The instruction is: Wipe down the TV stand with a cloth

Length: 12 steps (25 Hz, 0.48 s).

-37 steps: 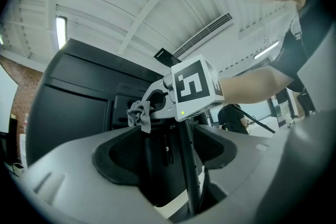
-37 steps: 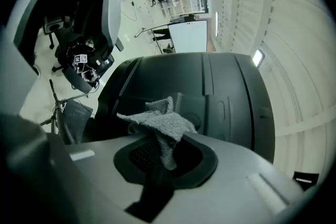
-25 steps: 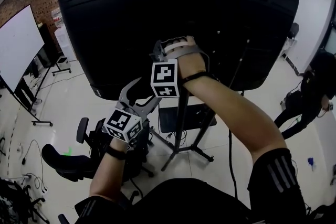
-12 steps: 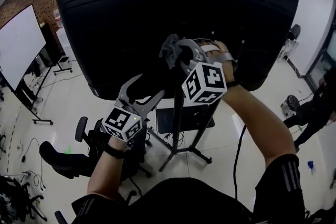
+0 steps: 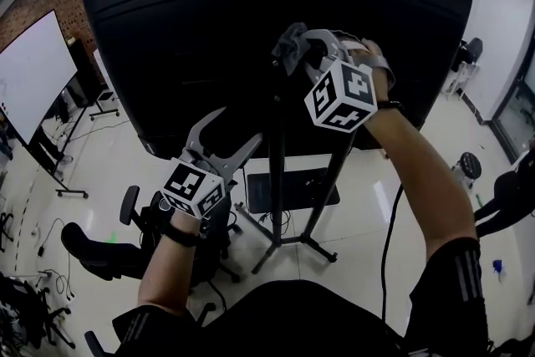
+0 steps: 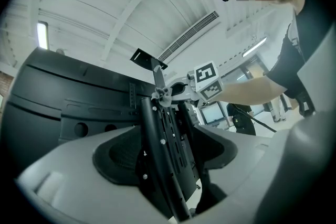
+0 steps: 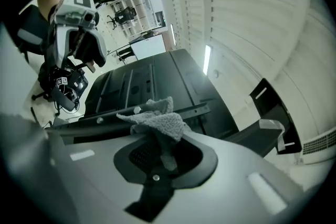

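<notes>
the grey cloth (image 7: 157,117) is bunched between the closed jaws of the right gripper (image 5: 294,53) and pressed on the black mounting rail high on the tv stand (image 5: 277,171), behind the big black tv (image 5: 184,38). the left gripper (image 5: 237,130) is held lower, just left of the stand's post, its jaws spread apart and gripping nothing; the stand's upright rail shows in the gap between them. a black office chair (image 5: 99,252) sits on the pale floor at lower left, a whiteboard (image 5: 33,67) beyond it.

The cloth (image 7: 157,120) is grey, the TV stand (image 5: 278,167) black.
</notes>
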{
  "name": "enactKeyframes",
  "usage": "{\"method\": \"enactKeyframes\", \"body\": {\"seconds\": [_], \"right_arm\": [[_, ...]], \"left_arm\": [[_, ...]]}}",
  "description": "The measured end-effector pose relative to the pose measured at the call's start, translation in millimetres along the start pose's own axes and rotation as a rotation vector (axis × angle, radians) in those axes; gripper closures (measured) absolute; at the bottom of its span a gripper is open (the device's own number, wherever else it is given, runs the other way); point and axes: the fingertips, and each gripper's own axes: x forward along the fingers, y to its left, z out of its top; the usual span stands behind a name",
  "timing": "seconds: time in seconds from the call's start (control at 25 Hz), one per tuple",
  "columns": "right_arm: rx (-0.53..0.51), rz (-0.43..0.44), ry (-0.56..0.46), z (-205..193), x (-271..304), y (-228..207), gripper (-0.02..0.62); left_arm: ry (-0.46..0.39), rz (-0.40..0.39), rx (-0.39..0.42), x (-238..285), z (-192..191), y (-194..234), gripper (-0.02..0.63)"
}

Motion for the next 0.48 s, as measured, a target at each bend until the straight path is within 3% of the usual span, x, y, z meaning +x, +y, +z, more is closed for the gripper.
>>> {"method": "enactKeyframes", "body": {"seconds": [0.24, 0.48], "right_arm": [[-0.023, 0.064, 0.003, -5.2, 19.3, 22.1, 0.537], [0.038, 0.131, -0.038, -8.2, 16.9, 54.3, 0.535]], "left_arm": [[0.012, 0.024, -0.002, 5.9, -2.2, -1.3, 0.268], [0.036, 0.036, -0.024, 4.2, -16.4, -3.5, 0.268]]}}
